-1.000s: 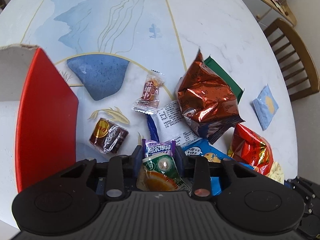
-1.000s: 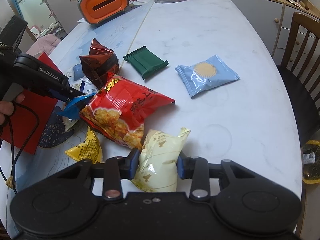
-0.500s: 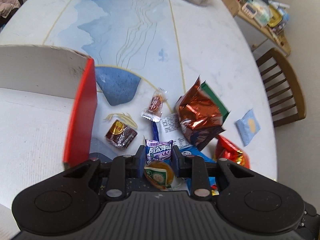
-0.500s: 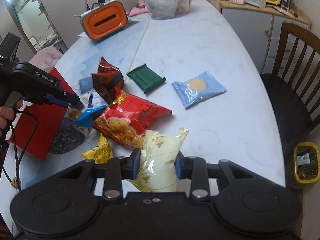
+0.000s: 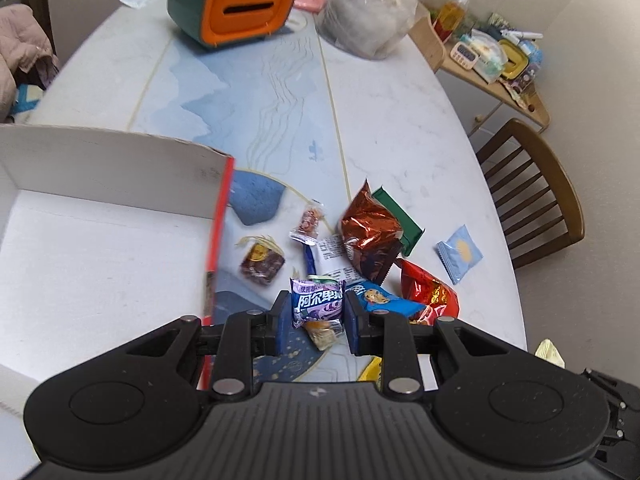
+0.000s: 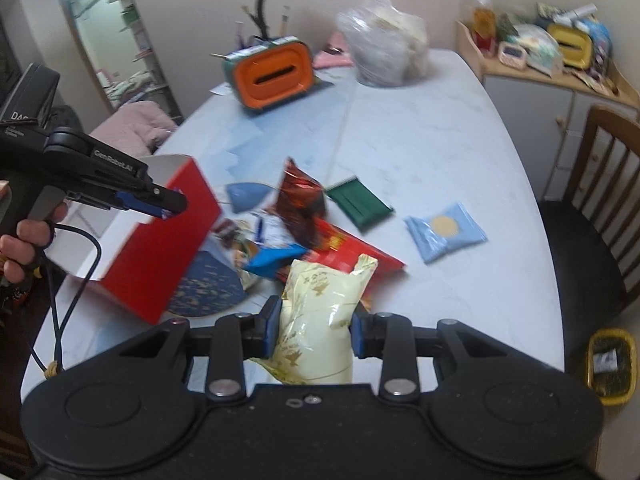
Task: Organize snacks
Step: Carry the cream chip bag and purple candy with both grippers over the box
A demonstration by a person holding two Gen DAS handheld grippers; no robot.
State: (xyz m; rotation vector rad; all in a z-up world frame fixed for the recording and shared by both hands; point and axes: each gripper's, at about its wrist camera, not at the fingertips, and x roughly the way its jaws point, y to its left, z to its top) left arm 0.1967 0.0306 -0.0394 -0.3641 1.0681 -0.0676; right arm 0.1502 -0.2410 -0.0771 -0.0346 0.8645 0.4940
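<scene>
My left gripper (image 5: pixel 316 300) is shut on a small purple candy packet (image 5: pixel 320 307), lifted above the table just right of the red box's (image 5: pixel 218 220) rim. A second small packet (image 5: pixel 322 334) hangs right under it. In the right wrist view the left gripper (image 6: pixel 172 204) hovers at the near edge of the red box (image 6: pixel 160 248). My right gripper (image 6: pixel 315 320) is shut on a pale yellow snack bag (image 6: pixel 320 304), held off the table. Below lie a red chip bag (image 6: pixel 352 248), a copper foil bag (image 5: pixel 370 232), a green packet (image 6: pixel 358 202) and a light blue packet (image 6: pixel 444 232).
The box's white inside (image 5: pixel 100 248) holds nothing that I can see. A brown cake (image 5: pixel 262 264) and a small candy (image 5: pixel 307 224) lie beside it. An orange tissue box (image 5: pixel 232 4) and a clear plastic bag (image 5: pixel 364 20) stand at the far end. A wooden chair (image 5: pixel 532 192) is at the right.
Both grippers have risen with their packets. The left one has shifted toward the red box, whose white inside now shows. The yellow bag has come up off the table.
</scene>
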